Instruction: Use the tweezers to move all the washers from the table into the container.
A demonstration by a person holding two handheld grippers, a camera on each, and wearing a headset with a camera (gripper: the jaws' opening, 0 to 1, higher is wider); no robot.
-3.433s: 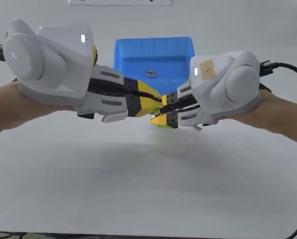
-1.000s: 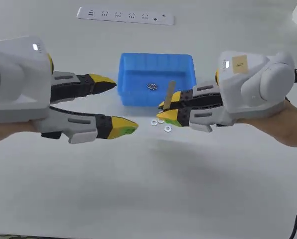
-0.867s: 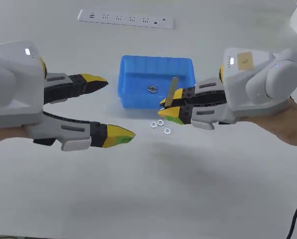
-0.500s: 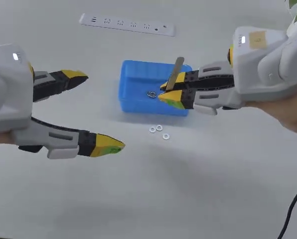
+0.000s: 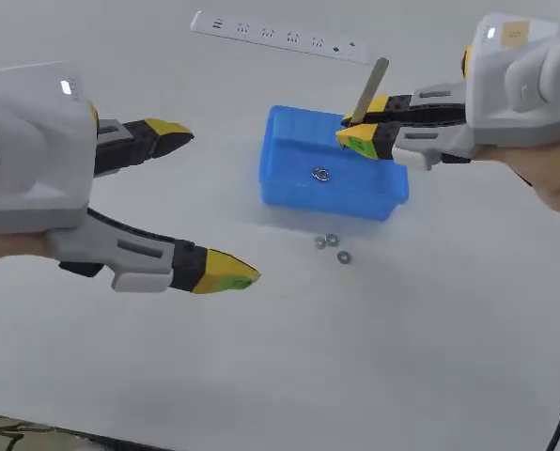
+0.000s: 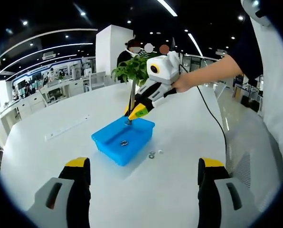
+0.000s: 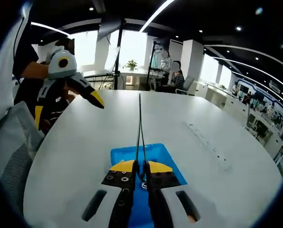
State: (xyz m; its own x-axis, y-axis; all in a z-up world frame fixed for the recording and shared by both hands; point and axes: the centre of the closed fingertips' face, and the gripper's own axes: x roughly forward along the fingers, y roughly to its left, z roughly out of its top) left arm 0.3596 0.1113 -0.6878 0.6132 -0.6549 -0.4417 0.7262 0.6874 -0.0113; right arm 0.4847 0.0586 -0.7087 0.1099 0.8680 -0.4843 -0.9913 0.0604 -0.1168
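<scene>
Right gripper (image 5: 348,133): jaws clamped on the tweezers (image 5: 371,86), held over the container's far rim.
Left gripper (image 5: 214,205): jaws spread wide, nothing between them, well to the left of the container.
Container (image 5: 289,193): blue, open-topped, on the table (image 5: 374,357); one washer (image 5: 320,174) lies on its floor.
Loose washers (image 5: 332,242): three in a tight cluster on the table, just in front of the container's near wall.
Handling (judgement): washers look small, flat, hard and light. They are likely to slip and flick away if pinched off-centre. Best hold is probably across one side of the ring, tips square to it. The tweezers are thin and springy, so squeeze lightly.
Hard to make out: the tweezer tips are too fine to resolve, so I cannot tell whether they carry a washer. In the head view the jaws hide the tweezers' lower end. The ring in the container may be one washer or two overlapped.
</scene>
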